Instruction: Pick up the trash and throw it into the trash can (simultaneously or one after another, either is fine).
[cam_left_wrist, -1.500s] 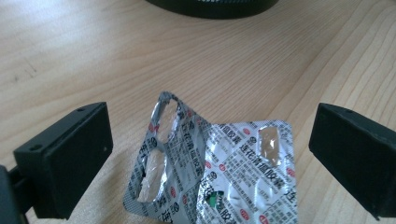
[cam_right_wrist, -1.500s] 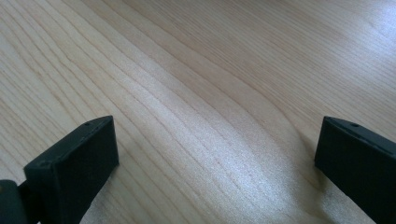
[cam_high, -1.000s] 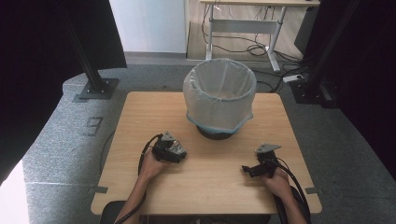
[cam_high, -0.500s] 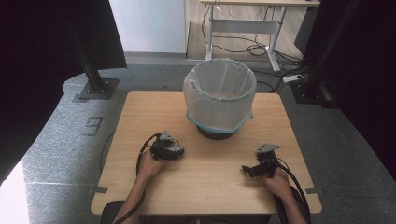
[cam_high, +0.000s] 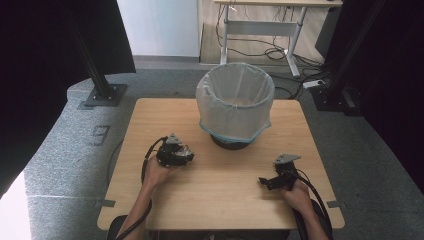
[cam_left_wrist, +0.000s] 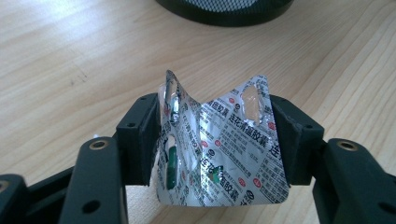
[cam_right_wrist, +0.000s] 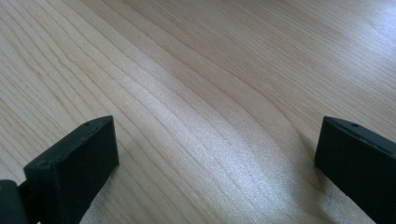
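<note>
Silver foil, buckled into a V, marks the mostly used blister pack (cam_left_wrist: 224, 154) that is clamped between the left gripper (cam_left_wrist: 219, 140) pads just above the wooden table (cam_high: 150, 130), near the lined black mesh bin (cam_high: 235, 102). The jaws have just been closing on it. It is judged light, thin and easily creased; its side edges are best pinched. Red Chinese print is too small to read. The right gripper (cam_right_wrist: 215, 154) is held open, empty.

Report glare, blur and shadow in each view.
Left gripper view: the foil blister pack throws glare at its crease; its print stays readable; the near jaws blur. Right gripper view: a soft sheen crosses the table. High view: dark curtains flank the lit bin.
</note>
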